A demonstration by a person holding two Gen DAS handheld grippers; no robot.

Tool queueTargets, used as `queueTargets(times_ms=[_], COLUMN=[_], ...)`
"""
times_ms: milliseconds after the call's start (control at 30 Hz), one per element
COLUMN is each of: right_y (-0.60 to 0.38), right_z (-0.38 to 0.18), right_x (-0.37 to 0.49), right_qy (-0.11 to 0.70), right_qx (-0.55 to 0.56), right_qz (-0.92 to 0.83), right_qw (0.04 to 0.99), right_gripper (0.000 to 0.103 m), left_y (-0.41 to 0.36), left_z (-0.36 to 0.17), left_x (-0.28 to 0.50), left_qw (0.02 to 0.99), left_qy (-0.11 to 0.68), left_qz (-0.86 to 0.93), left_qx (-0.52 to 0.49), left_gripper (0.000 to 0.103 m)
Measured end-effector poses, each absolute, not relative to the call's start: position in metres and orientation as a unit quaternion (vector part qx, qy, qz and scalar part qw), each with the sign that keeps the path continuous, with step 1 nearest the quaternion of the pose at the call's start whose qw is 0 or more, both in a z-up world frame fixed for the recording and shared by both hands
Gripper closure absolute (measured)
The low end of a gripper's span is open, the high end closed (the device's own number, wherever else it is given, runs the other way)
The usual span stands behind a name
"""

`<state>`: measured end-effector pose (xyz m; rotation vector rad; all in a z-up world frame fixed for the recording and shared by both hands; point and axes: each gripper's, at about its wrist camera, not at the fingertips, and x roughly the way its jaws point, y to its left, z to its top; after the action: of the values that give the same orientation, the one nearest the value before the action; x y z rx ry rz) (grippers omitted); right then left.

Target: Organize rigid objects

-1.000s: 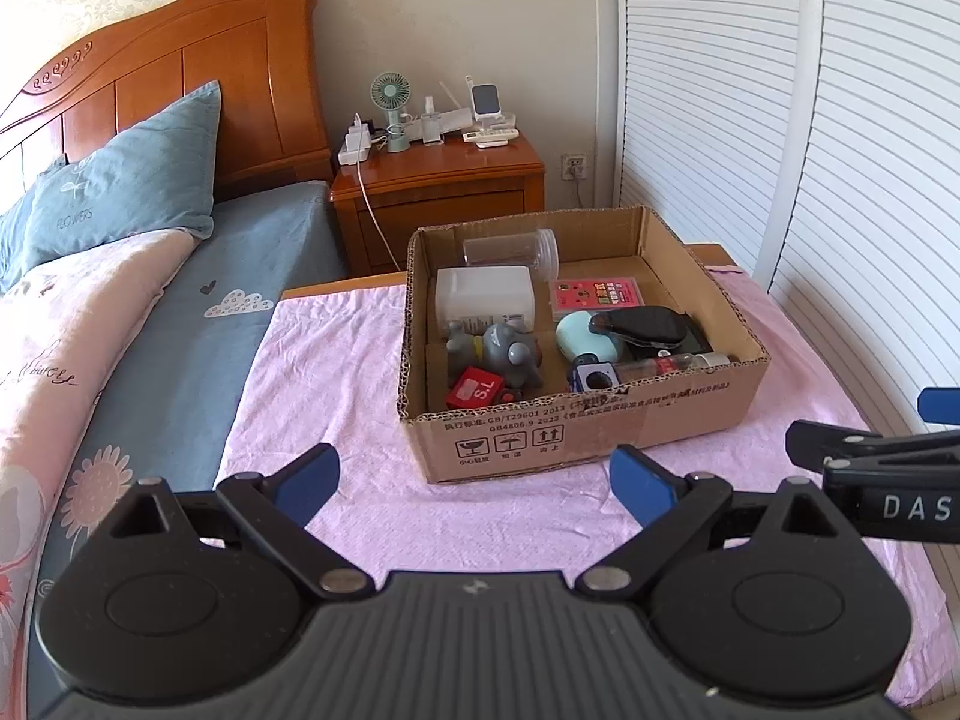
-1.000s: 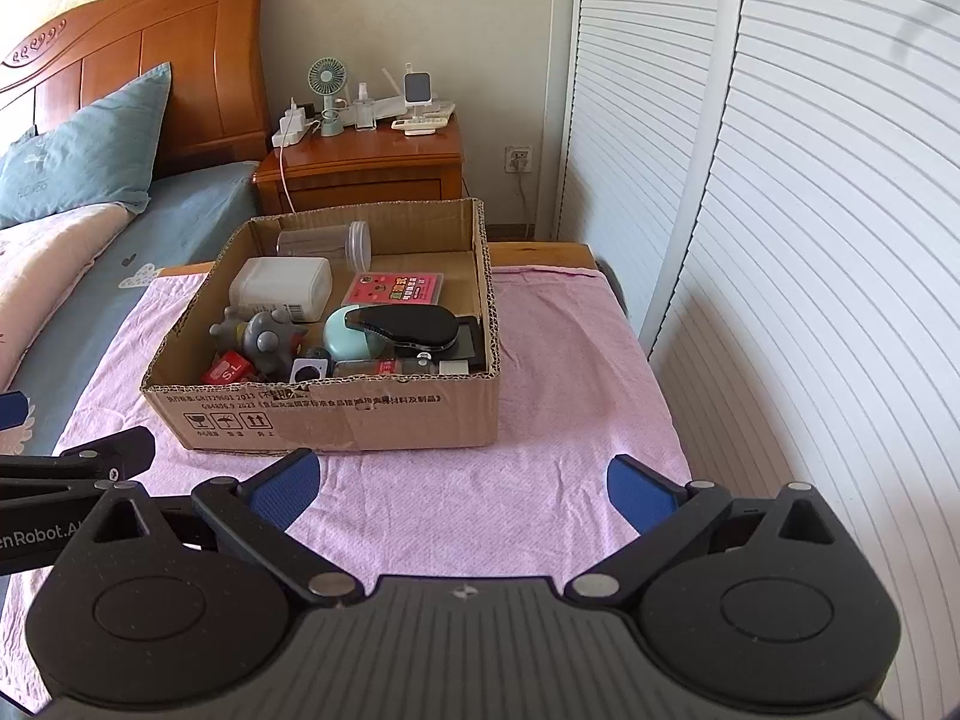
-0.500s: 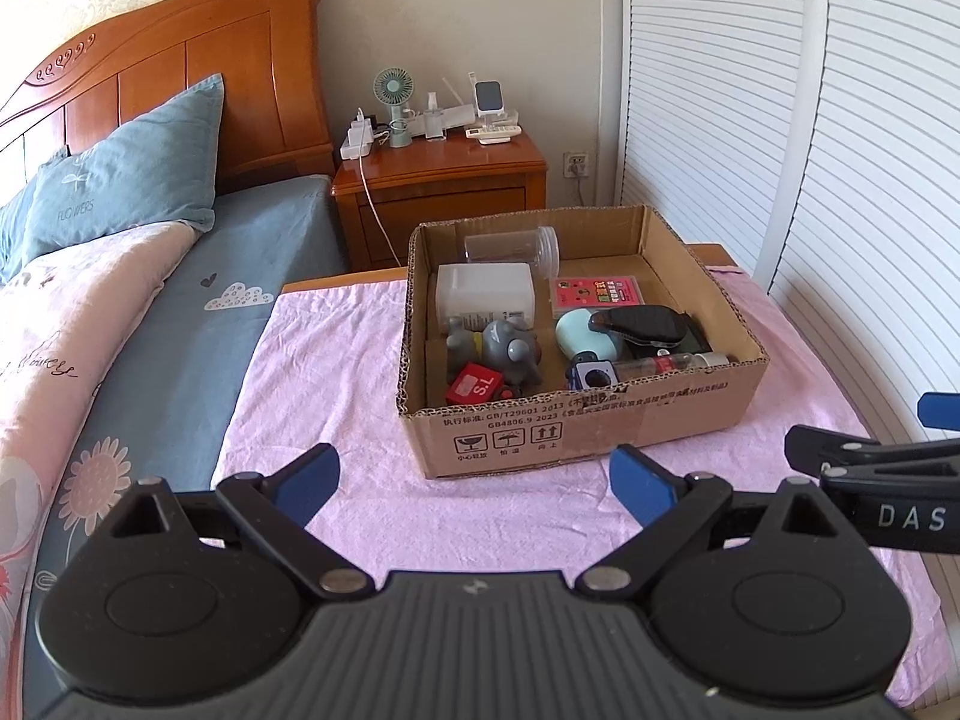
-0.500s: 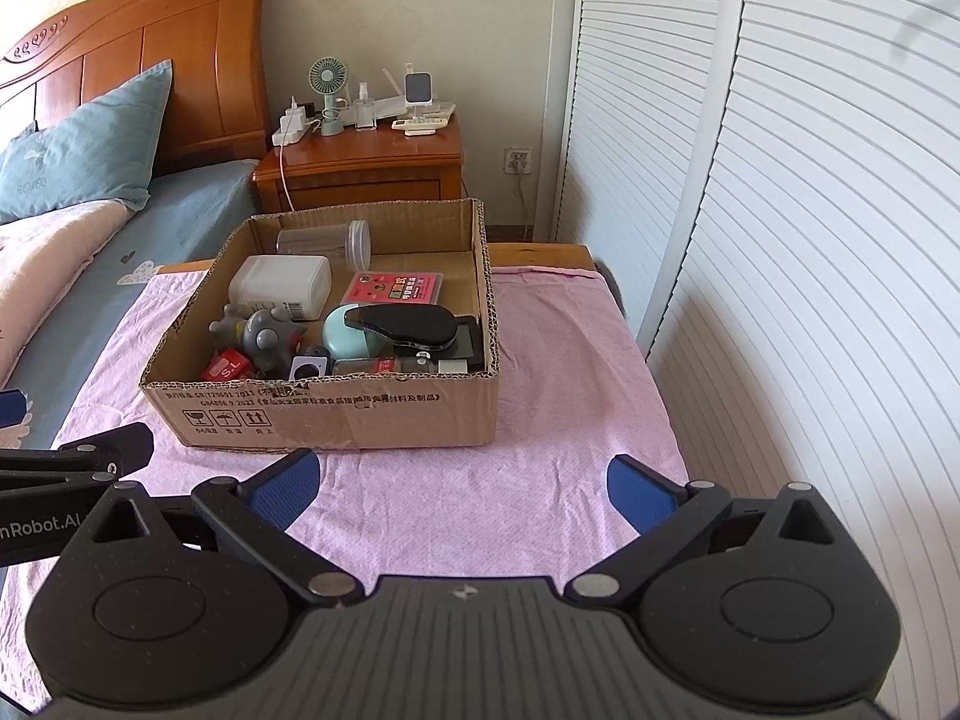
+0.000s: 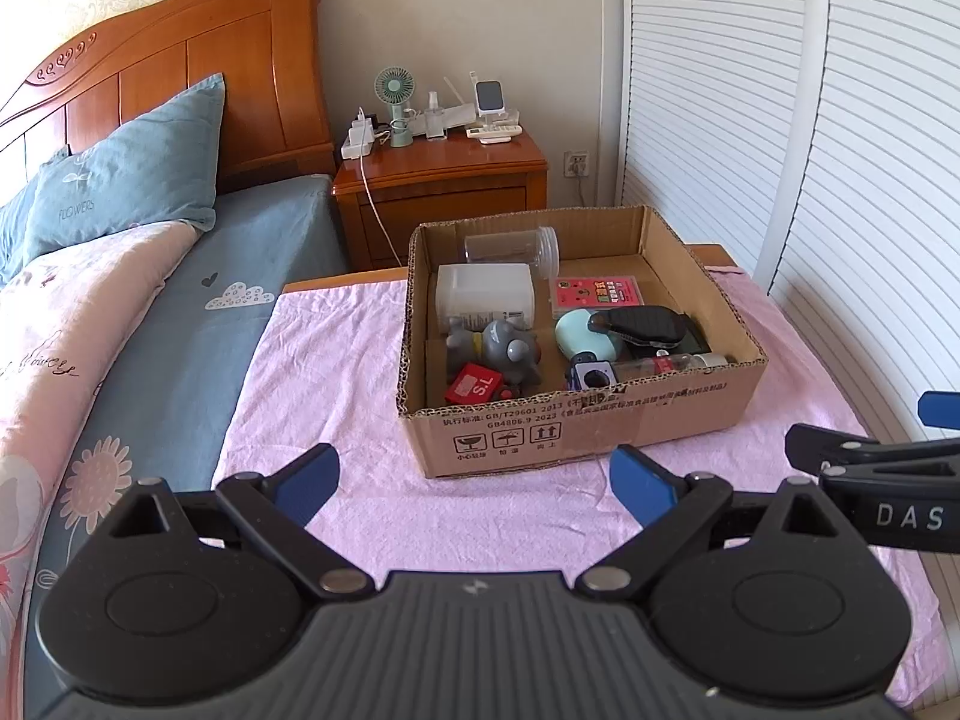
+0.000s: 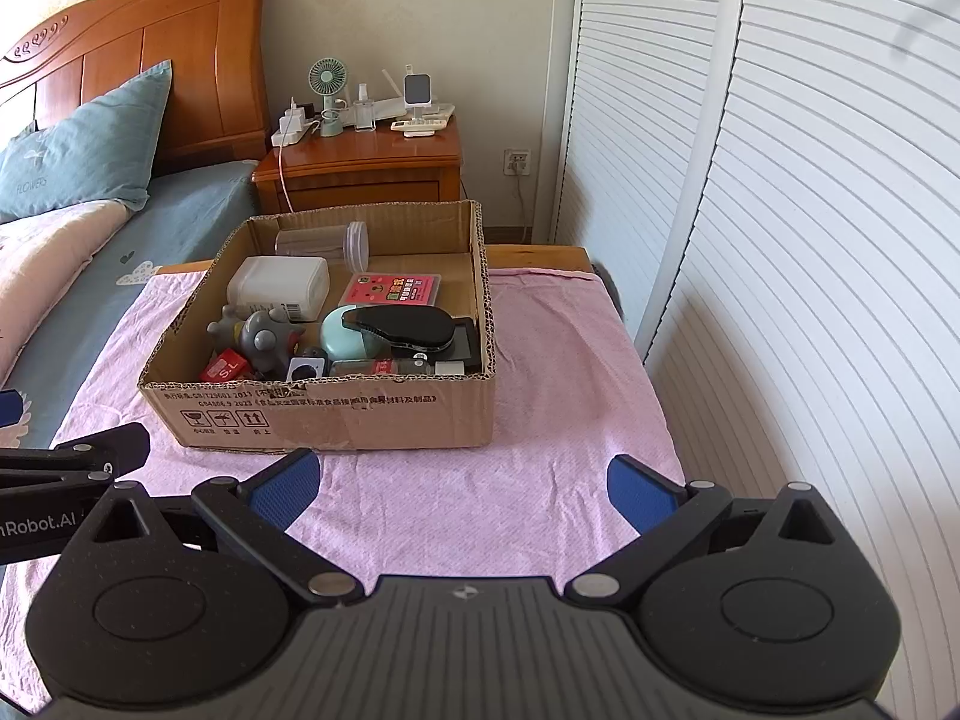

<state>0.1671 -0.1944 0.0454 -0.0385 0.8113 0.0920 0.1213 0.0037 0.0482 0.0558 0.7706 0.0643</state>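
The cardboard box [image 5: 576, 426] sits on the pink cloth [image 5: 336, 372], and everything to be sorted is inside it: a white plastic container [image 5: 485, 295] toward the far left corner of the box, a clear jar [image 5: 510, 249] lying against its back wall, a pink card pack [image 5: 597, 291] to the right of the white container, a grey toy figure [image 5: 501, 351] and a red block [image 5: 474, 385] marked "S.L" near the box's front wall, and a black hairbrush [image 5: 645, 324] resting over a mint-green gadget [image 5: 579, 336]. All of them look light and stiff; the jar is likely slick and would roll, so I'd take it across its body, the brush by its narrow end. The box front carries printed Chinese text, "GB/T29601" and handling symbols. The left gripper [image 5: 474, 477] hangs just short of the box's front wall, fingers spread wide, holding nothing; the right gripper [image 6: 465, 483] likewise gapes wide and empty, "DAS" readable on its side
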Motion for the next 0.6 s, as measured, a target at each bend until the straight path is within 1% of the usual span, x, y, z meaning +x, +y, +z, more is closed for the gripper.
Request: queueTargets(times_ms=[600], right_y=[-0.195], right_z=[0.0463], right_x=[0.166], right_qy=[0.393], right_qx=[-0.019], right_qz=[0.045], right_qw=[0.918], right_gripper=[0.0], left_y=[0.0026], left_z=[0.0493], left_x=[0.1202], left_qw=[0.926], left_qy=[0.376], left_qz=[0.031], left_qx=[0.027], left_gripper=[0.006])
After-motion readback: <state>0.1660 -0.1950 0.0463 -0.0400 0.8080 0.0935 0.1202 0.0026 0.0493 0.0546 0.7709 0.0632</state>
